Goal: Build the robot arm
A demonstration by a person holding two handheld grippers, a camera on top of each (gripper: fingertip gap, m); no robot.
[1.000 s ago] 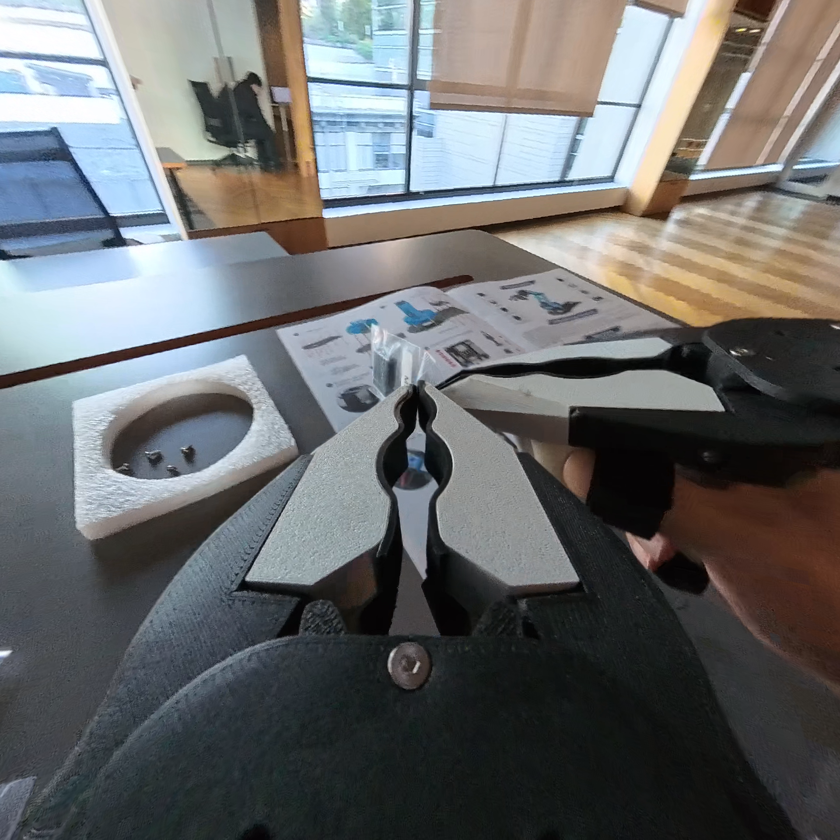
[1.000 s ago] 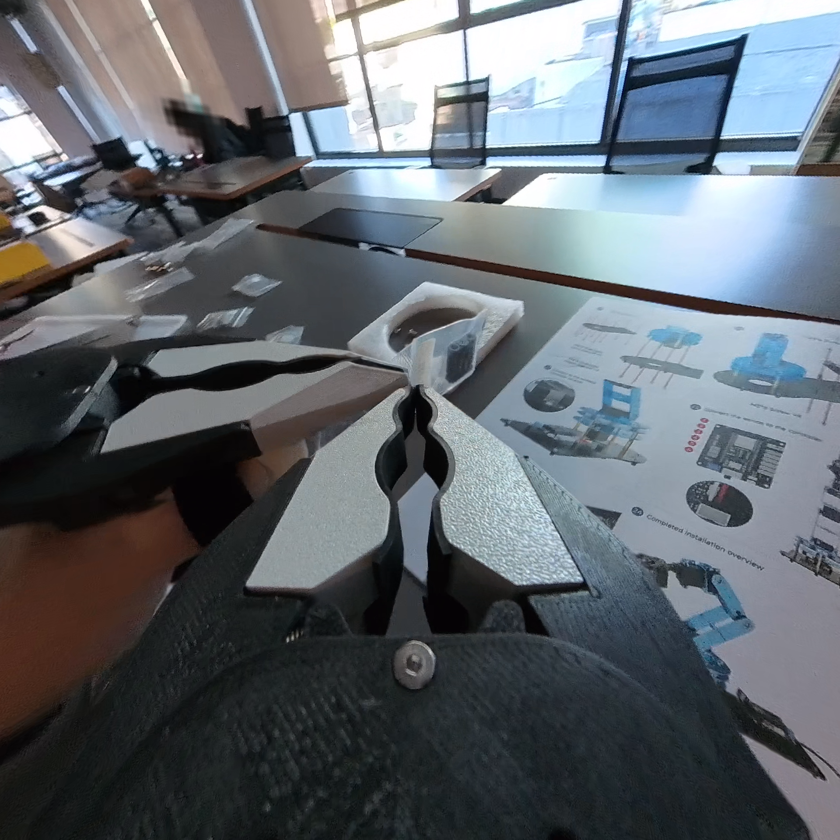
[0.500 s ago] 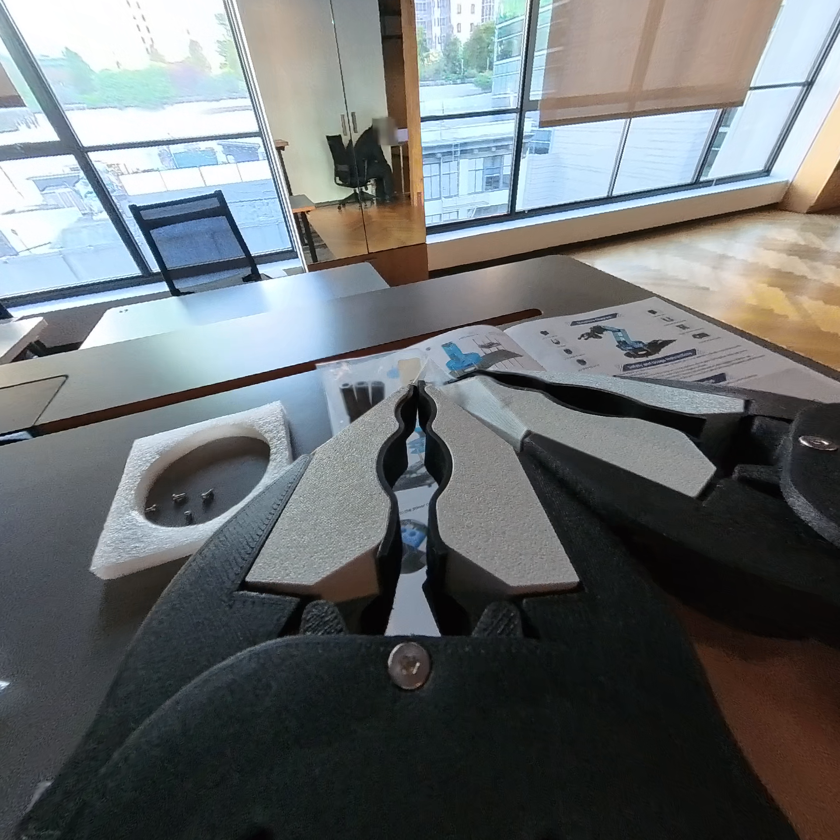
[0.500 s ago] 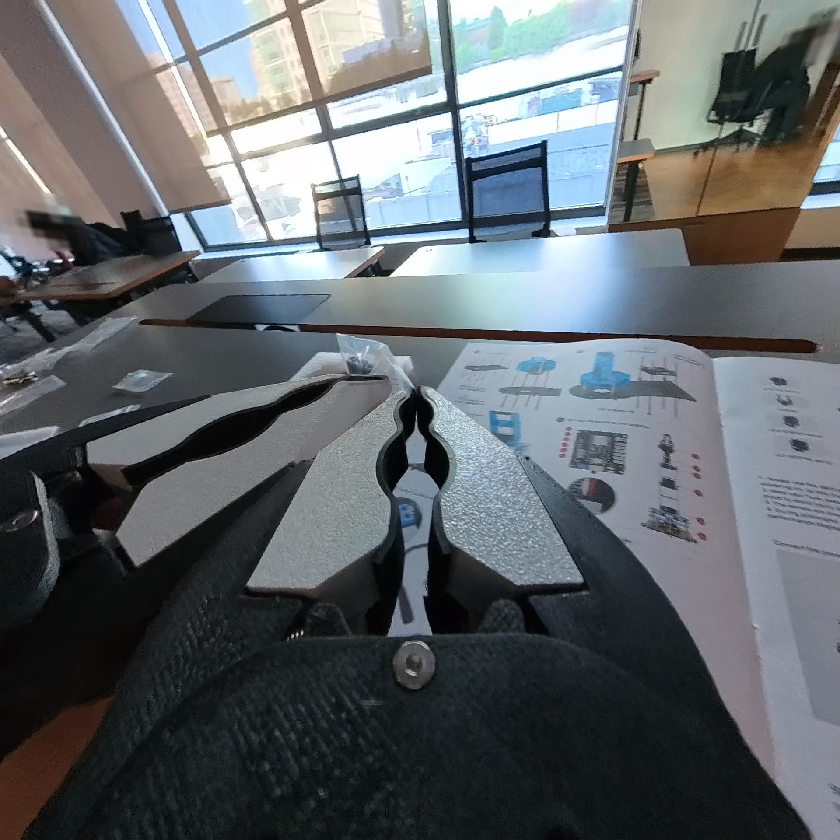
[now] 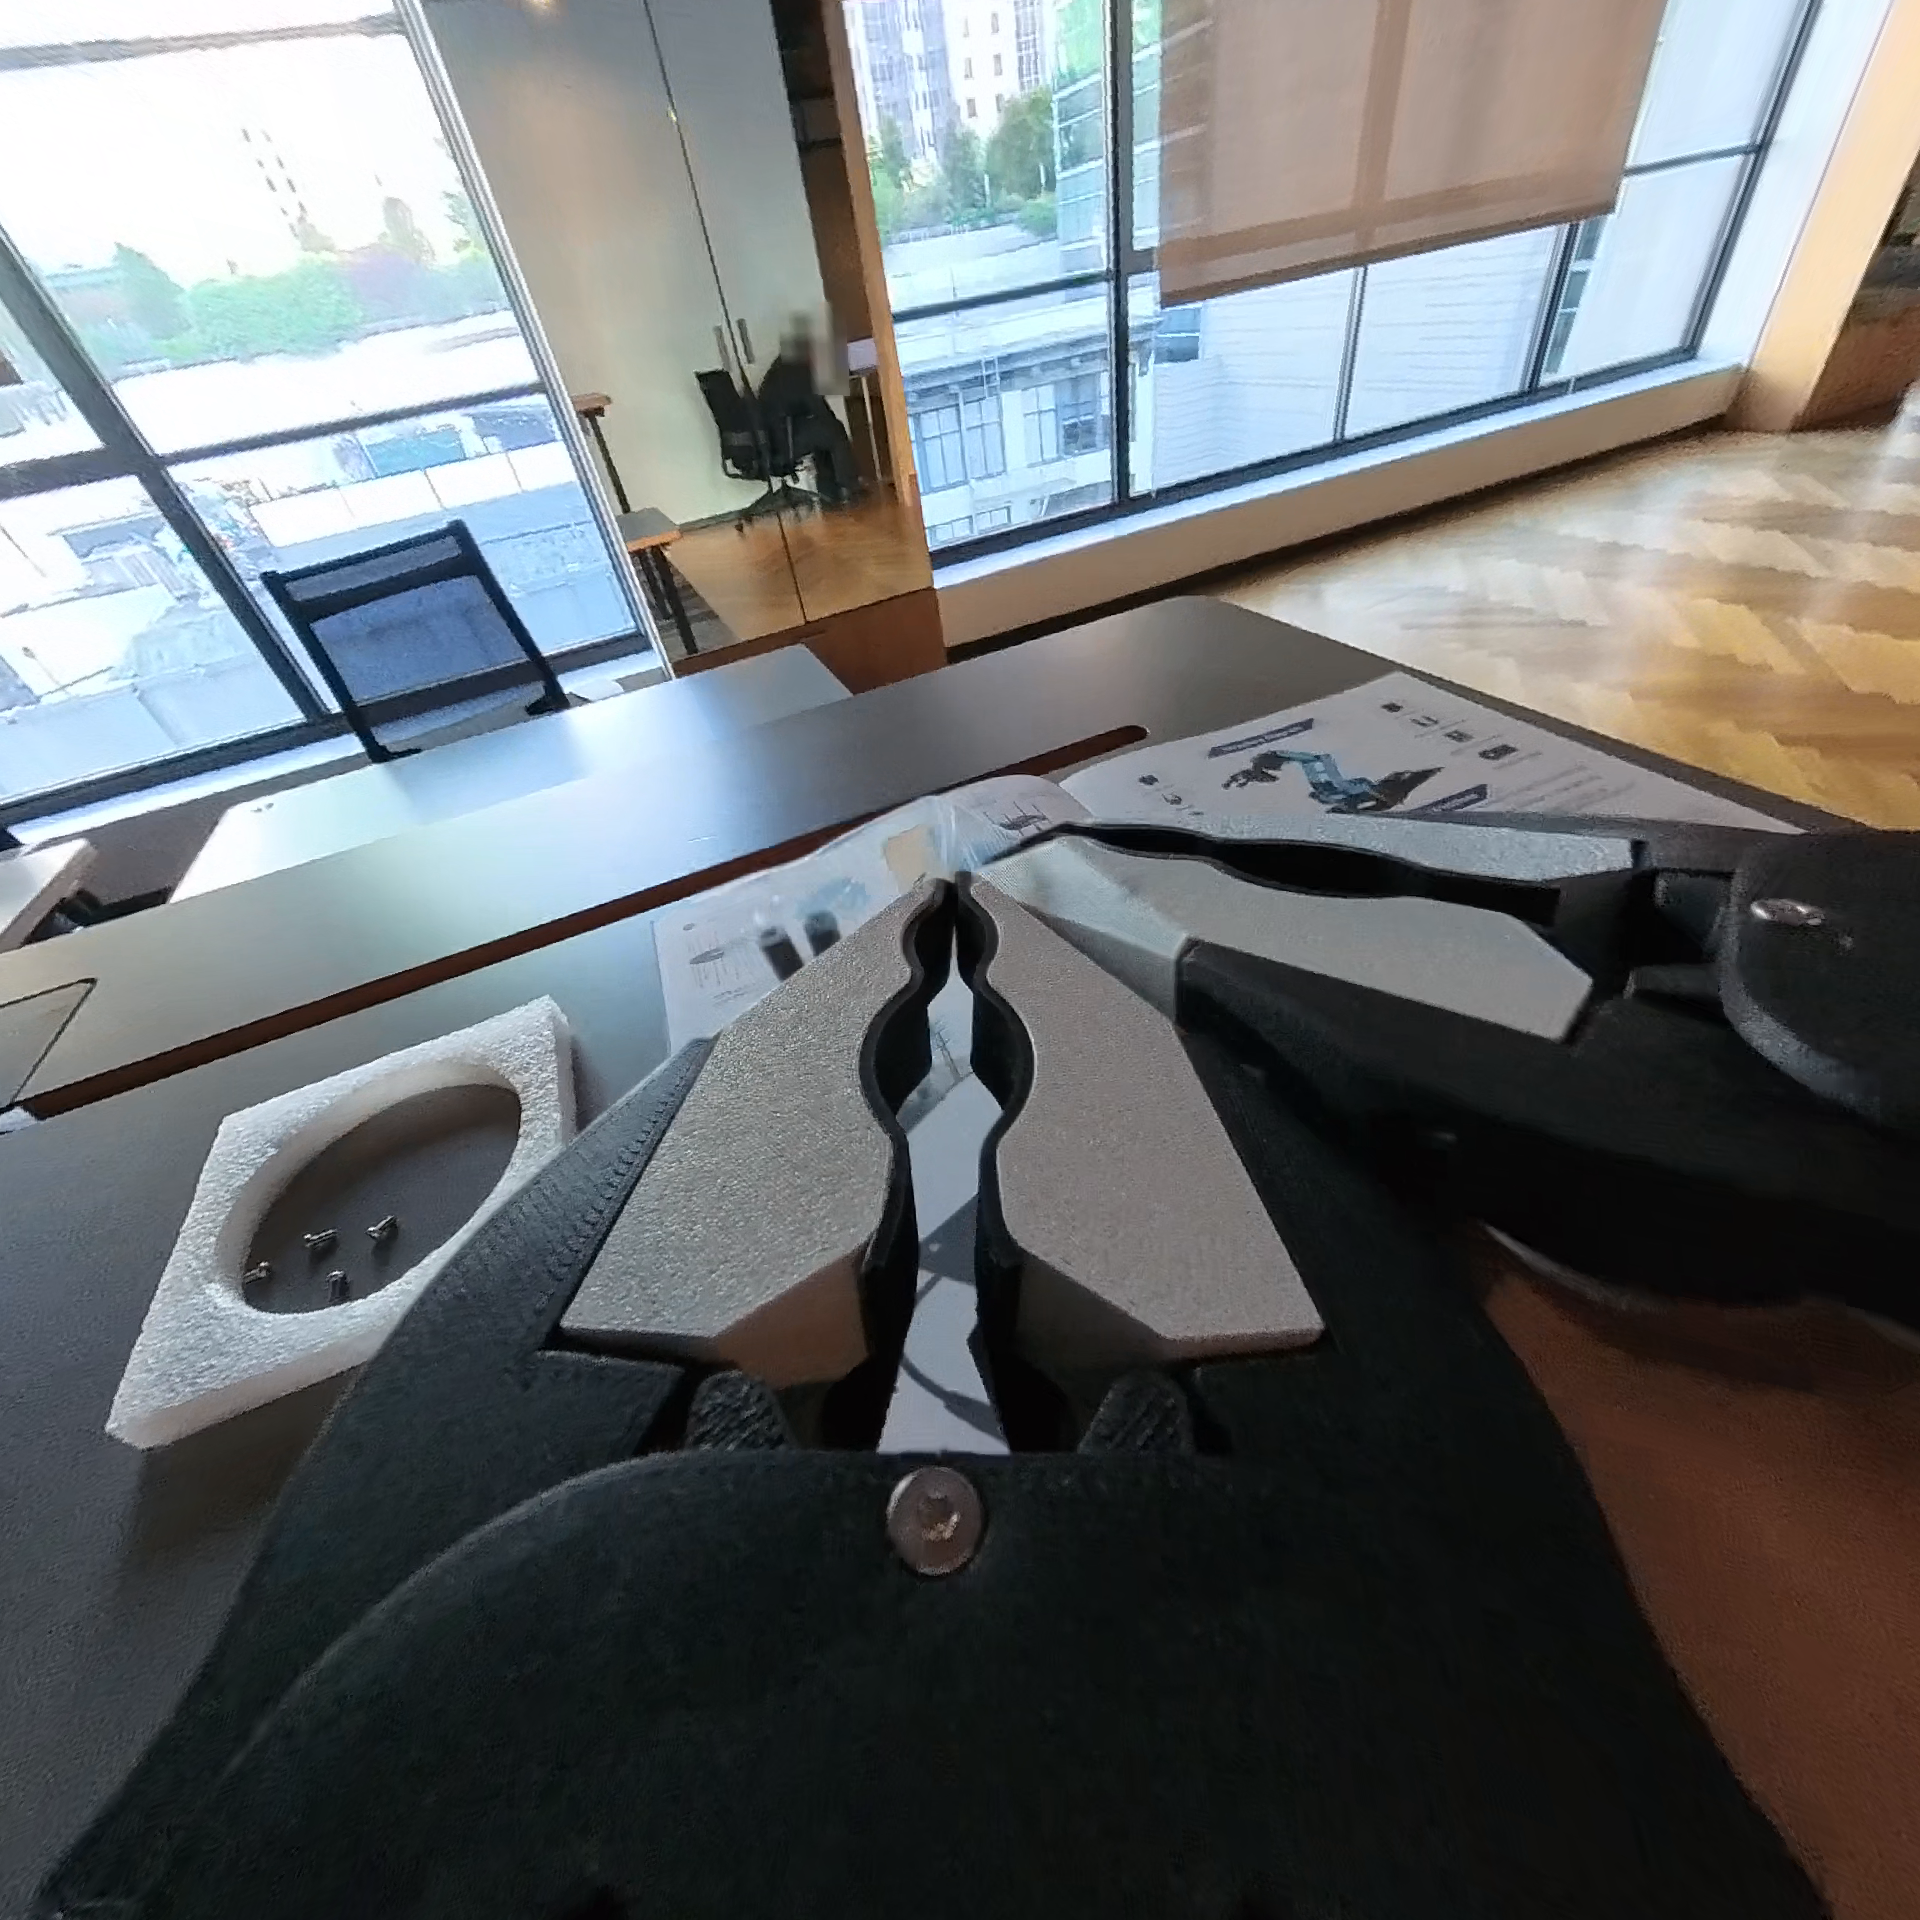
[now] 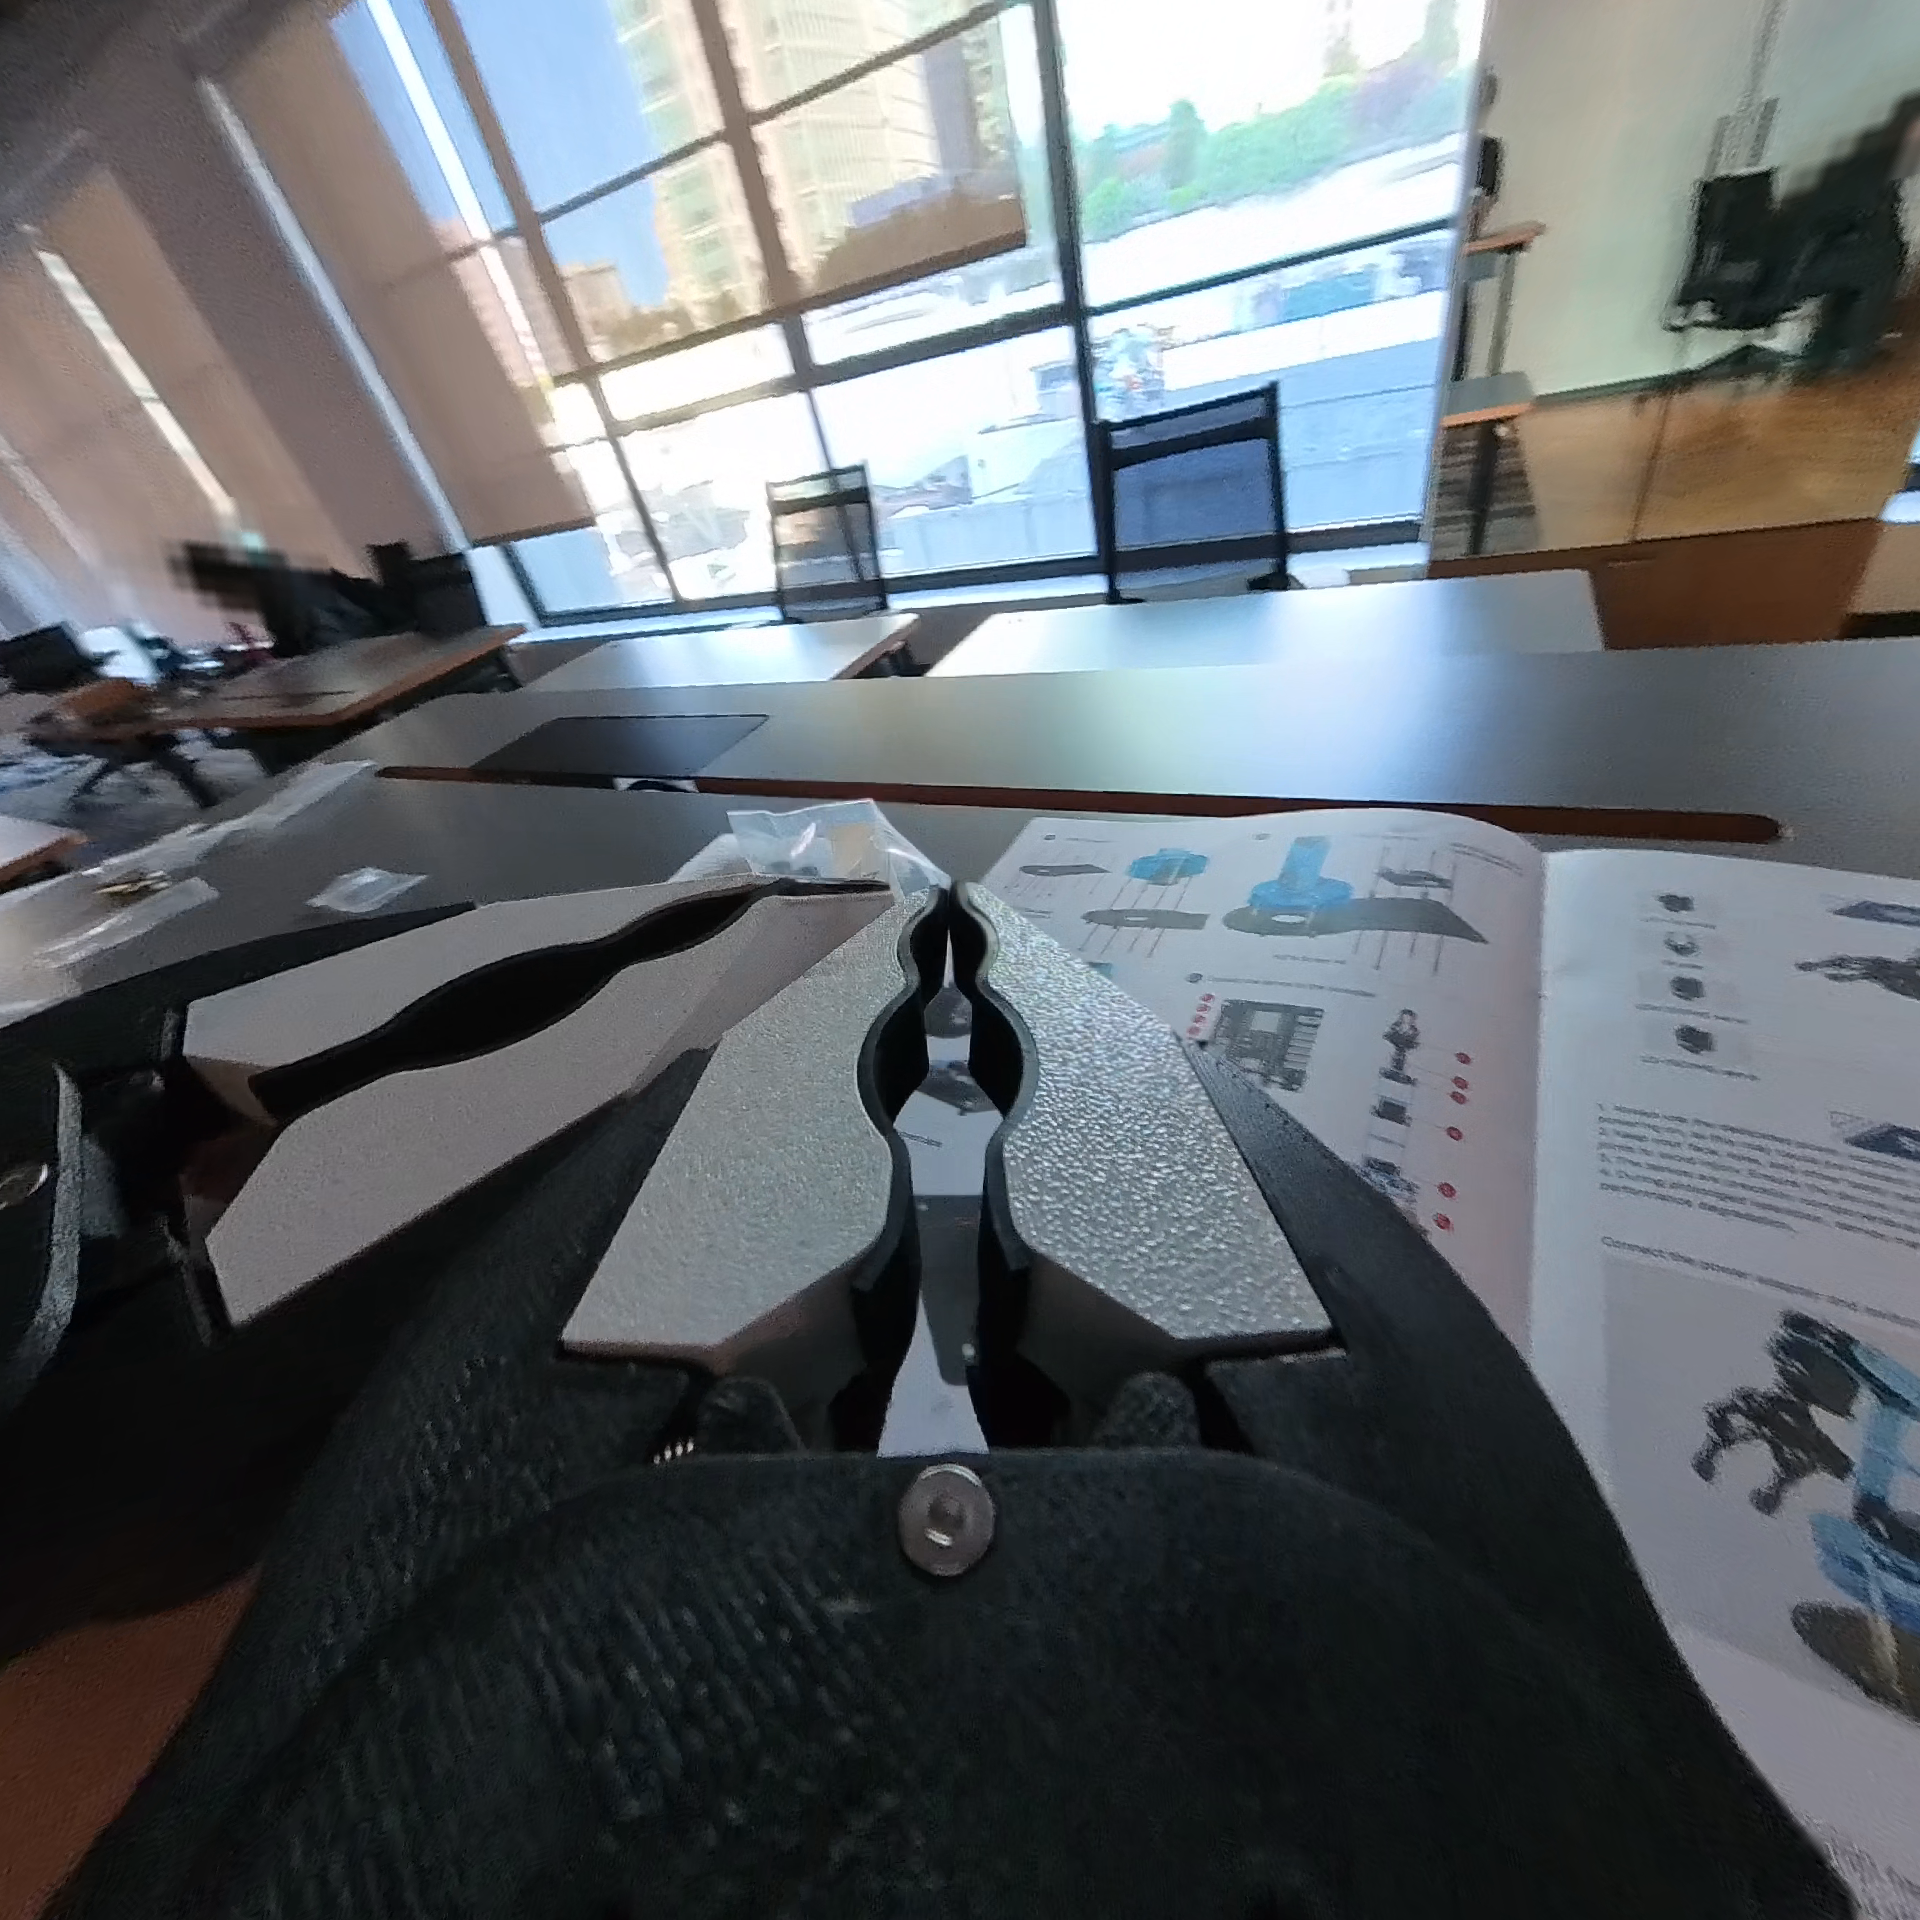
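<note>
A small clear plastic bag (image 5: pixel 883 868) with short black parts inside hangs above the dark table. My left gripper (image 5: pixel 954 883) is shut on its edge. My right gripper (image 6: pixel 951 888) is shut on the same bag (image 6: pixel 816 831), right beside the left one. The two sets of tips nearly touch. The right gripper's fingers (image 5: pixel 1299 935) lie across the right of the left wrist view. The left gripper's fingers (image 6: pixel 499 997) lie across the left of the right wrist view. An open instruction booklet (image 6: pixel 1351 935) lies under and beyond the bag.
A white foam block (image 5: pixel 208 1340) with a round recess holding several small screws (image 5: pixel 332 1242) sits on the table to the left. More small clear bags (image 6: pixel 364 888) lie farther left. Other desks and black chairs (image 6: pixel 1195 488) stand toward the windows. The grippers are tip to tip, or close to it.
Both grippers stayed shut on the bag and drew closer side by side. Both views tilted up and turned, and the bag now sits higher against the table's far edge.
</note>
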